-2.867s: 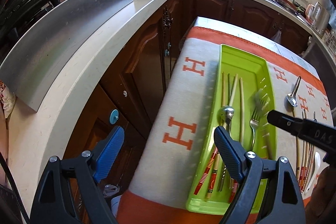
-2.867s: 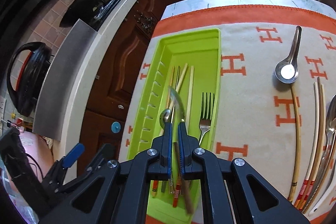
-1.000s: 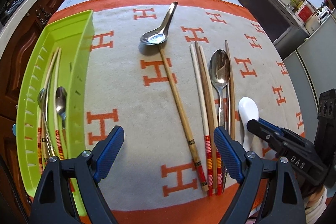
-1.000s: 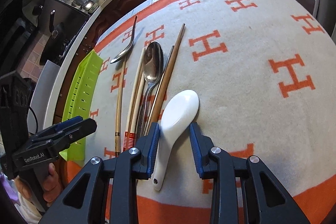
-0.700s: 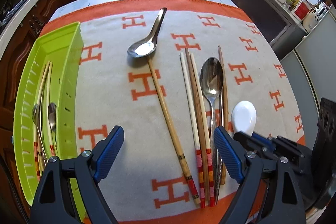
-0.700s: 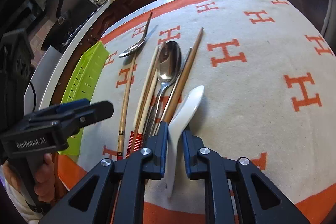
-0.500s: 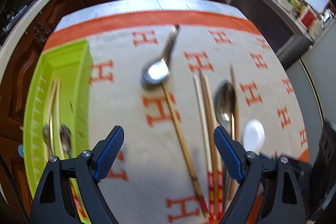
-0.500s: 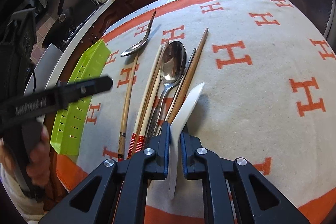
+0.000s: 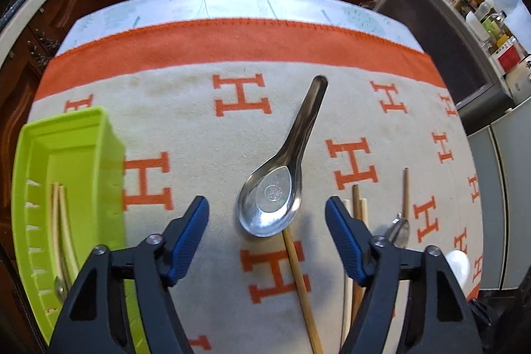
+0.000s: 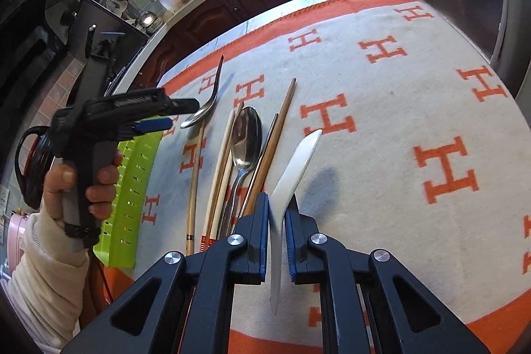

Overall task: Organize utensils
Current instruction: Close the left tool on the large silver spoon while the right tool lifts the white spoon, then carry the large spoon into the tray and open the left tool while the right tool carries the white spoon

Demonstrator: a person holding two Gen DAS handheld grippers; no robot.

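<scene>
The white ceramic spoon [image 10: 292, 168] is clamped on edge by the right gripper [image 10: 277, 234], its bowl raised clear of the orange-and-cream cloth [image 10: 381, 128]. The left gripper [image 9: 267, 241] is spread, its jaws having just been narrowing, with the steel soup spoon [image 9: 275, 191] lying on the table between its fingers, untouched. The green tray [image 9: 76, 148] is seen at the left

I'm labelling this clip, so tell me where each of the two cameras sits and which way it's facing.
Left wrist: rides the left gripper, looking steeply down at the metal soup spoon between its open fingers, whose jaws have just been closing.
Right wrist: rides the right gripper, shut on the white spoon; the person's left hand shows.
Shared: metal soup spoon, green tray, chopsticks.
</scene>
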